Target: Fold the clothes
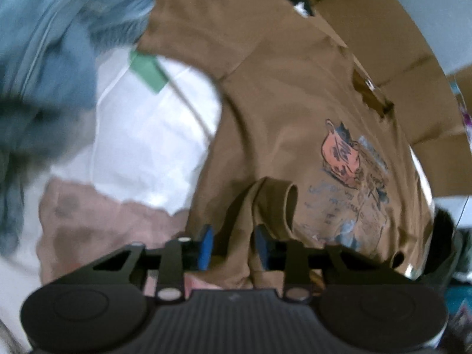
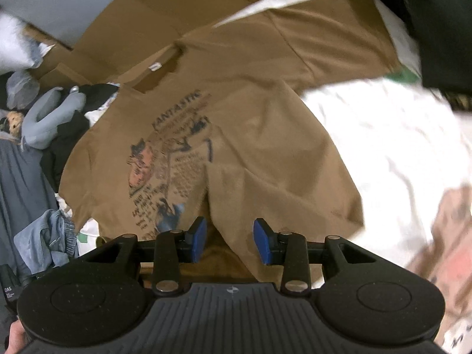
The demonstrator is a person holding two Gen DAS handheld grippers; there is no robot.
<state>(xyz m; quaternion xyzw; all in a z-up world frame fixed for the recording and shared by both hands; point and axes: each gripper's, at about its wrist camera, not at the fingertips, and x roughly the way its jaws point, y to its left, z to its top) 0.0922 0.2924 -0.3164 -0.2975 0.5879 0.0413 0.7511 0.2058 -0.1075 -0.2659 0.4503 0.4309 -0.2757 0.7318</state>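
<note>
A brown T-shirt [image 1: 265,94] with an orange and blue print [image 1: 345,159] lies spread over white bedding, partly folded onto itself. My left gripper [image 1: 235,246] hovers low over its near edge. Its blue pads [image 1: 208,244] stand apart, with a raised fold of brown cloth [image 1: 274,200] just beyond them, and they do not press it. In the right wrist view the same T-shirt [image 2: 259,135] shows its print [image 2: 168,159]. My right gripper [image 2: 230,240] is open above a crease at the shirt's near hem, with nothing clamped.
White bedding [image 1: 147,147] lies under the shirt. A blue-grey garment [image 1: 53,59] is heaped at the left and a pink cloth [image 1: 103,221] lies near it. Flattened cardboard [image 2: 147,23] sits beyond the shirt. Clothes and a grey cushion [image 2: 47,118] are piled at the left, a dark garment [image 2: 436,29] top right.
</note>
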